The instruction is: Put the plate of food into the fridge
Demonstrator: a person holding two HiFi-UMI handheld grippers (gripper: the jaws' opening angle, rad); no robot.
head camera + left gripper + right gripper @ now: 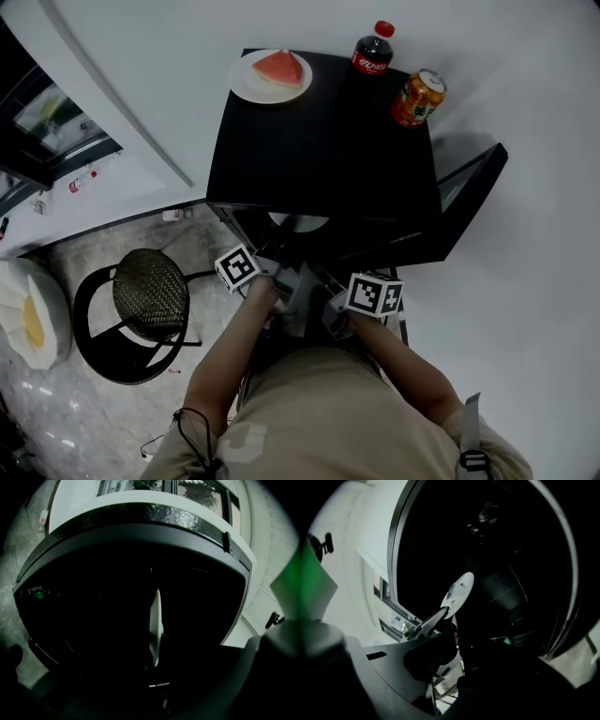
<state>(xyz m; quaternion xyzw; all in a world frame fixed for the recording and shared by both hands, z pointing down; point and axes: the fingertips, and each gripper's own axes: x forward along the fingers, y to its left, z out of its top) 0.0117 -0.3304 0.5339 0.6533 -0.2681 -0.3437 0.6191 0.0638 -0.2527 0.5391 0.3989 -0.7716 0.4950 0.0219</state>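
Note:
A black mini fridge (319,159) stands with its door (473,183) swung open to the right. Both grippers reach into its dark front opening. My left gripper (284,274) is shut on the rim of a white plate (155,625), which stands edge-on before it in the left gripper view. In the right gripper view that plate (458,592) shows with a left finger (426,623) along its edge. Whatever lies on the plate is hidden. My right gripper (330,302) sits just right of the left one; its jaws are lost in the dark.
On the fridge top rest a plate with a watermelon slice (271,74), a cola bottle (373,51) and an orange can (417,97). A round black stool (148,298) stands at the left on the floor. A white wall is to the right.

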